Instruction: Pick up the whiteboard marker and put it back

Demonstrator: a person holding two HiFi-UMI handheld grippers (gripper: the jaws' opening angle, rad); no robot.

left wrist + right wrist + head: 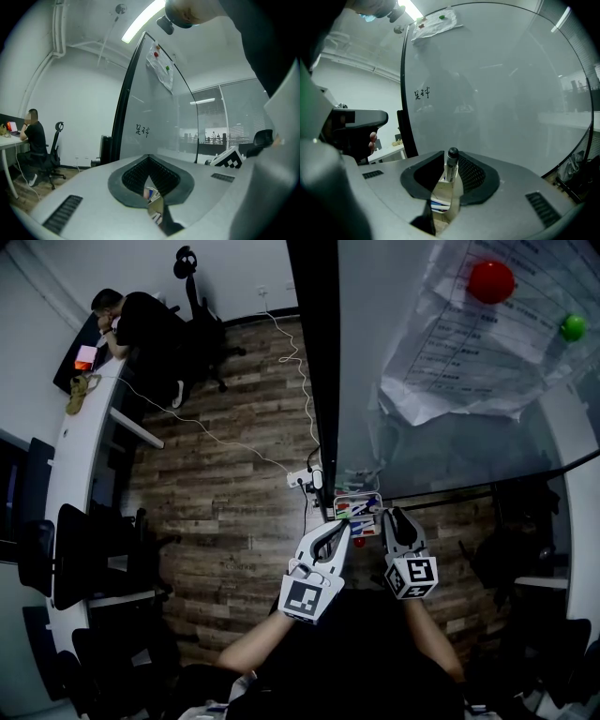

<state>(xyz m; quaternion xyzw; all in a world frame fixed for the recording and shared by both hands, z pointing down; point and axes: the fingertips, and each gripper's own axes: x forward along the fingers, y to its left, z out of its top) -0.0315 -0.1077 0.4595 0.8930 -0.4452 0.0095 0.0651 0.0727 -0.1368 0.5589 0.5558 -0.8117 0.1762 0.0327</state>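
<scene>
At the foot of the whiteboard (450,446), the small holder (358,506) of pens sits just ahead of both grippers. The right gripper (392,514) has its jaws part-closed on the whiteboard marker (451,165), upright with its dark cap on top, over the holder, while the left gripper (339,529) hangs beside it, jaws together on nothing. Pinched only at the jaw tips, the marker could pivot or slip, and a crooked descent might catch the holder's rim or drop it to the floor (234,474).
</scene>
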